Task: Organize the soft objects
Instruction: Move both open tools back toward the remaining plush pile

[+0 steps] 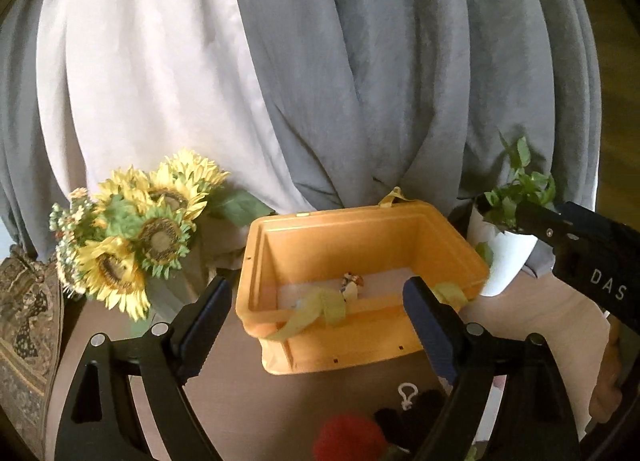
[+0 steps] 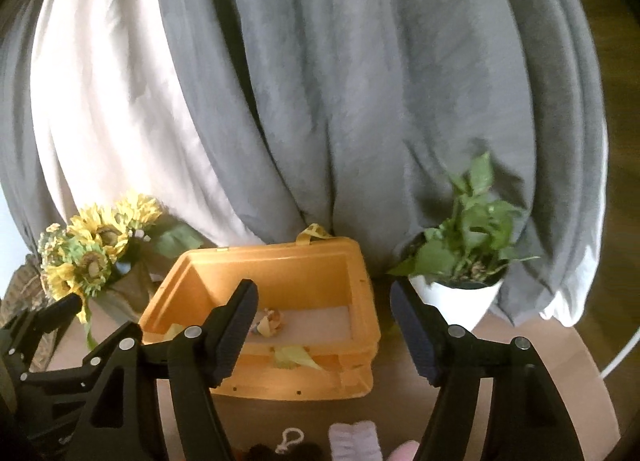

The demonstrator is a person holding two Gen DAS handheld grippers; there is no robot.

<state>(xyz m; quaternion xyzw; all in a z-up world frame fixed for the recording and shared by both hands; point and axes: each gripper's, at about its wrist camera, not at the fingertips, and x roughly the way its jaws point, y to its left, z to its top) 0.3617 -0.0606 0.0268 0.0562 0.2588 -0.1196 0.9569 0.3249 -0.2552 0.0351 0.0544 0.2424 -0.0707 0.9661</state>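
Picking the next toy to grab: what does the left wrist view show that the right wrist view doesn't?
Left wrist only: a red plush at the bottom edge, between the open left gripper's fingers. Right wrist only: a pale ribbed soft item near the open right gripper. Both: the orange bin with a small toy inside, the sunflowers, the potted plant and a white clip.
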